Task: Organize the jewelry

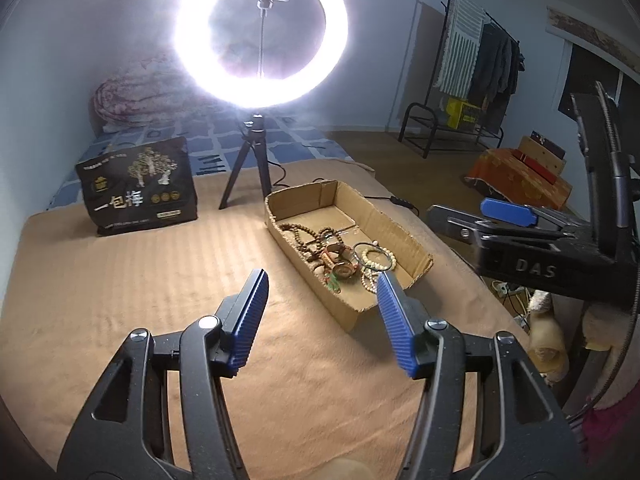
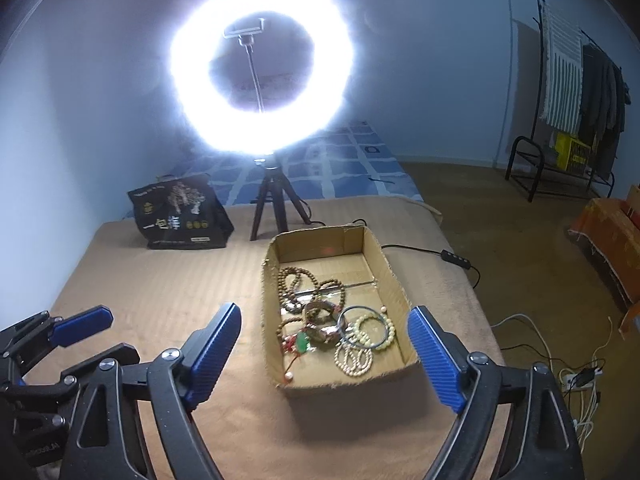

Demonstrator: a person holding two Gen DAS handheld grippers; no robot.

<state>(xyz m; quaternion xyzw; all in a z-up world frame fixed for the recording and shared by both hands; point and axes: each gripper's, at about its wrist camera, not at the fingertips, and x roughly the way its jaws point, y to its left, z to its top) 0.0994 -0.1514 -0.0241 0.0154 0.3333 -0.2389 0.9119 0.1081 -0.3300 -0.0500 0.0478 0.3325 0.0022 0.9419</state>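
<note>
We hold the left gripper (image 1: pixel 322 280) spread wide, nothing between its fingers, over the tan blanket (image 1: pixel 140 280). Right gripper (image 2: pixel 324 316) likewise agape and unladen. Cardboard box (image 2: pixel 394 280) sits on the blanket near the ring light (image 2: pixel 262 76); tangled bead bracelets (image 2: pixel 354 356) and a green bangle (image 2: pixel 362 326) lie inside.

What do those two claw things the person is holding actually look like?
Both look the same. The left gripper and right gripper are black frames of angular, cut-out arms joined by round silver bolts. Each ends in two flat blue fingers with fine ribbing on the inner faces. Seen from the left camera, the right gripper's black body bears raised letters "DAS".
</note>
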